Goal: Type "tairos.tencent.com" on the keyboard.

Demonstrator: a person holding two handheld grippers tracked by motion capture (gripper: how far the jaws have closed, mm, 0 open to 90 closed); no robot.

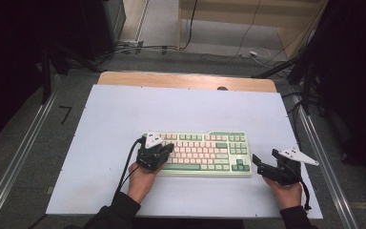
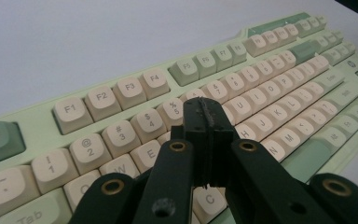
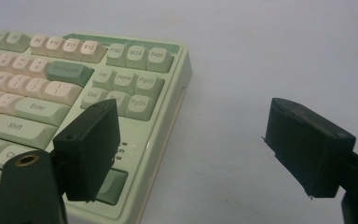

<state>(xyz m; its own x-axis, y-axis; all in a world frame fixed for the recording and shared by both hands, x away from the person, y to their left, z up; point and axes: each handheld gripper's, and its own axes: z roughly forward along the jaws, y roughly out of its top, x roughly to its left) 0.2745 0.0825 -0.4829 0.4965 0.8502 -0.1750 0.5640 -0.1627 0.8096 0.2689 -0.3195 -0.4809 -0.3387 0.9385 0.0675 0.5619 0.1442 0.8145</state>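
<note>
I have the left gripper (image 2: pixel 204 122) pressed shut, its two black jaws flat against each other with nothing between them. In the left gripper view the closed tips sit over the letter rows of the mechanical keyboard (image 2: pixel 261 70), just below the 5 key (image 2: pixel 172 110) and beside the H key (image 2: pixel 245 132). Whether the tips actually touch a keycap I cannot tell, since the jaws hide the spot beneath them.

From the high view, the left gripper (image 1: pixel 164 150) lies over the left end of the keyboard (image 1: pixel 200 152), held by my left hand (image 1: pixel 143 179), with its cable trailing off toward the near edge.

The keyboard is pale green with cream keys and darker green accent keys, and it lies flat on the white tabletop (image 1: pixel 124 109), a little nearer to me than the middle and square to the front edge.

My right gripper (image 1: pixel 259 164) stands wide open and holds nothing. It sits just off the keyboard's right end in my right hand (image 1: pixel 286 191). In the right gripper view (image 3: pixel 191 149), one jaw overlaps the keyboard's near right corner below the PgDn key (image 3: pixel 141 105), and the other hangs over bare tabletop (image 3: pixel 261 56), well apart from the first.
</note>
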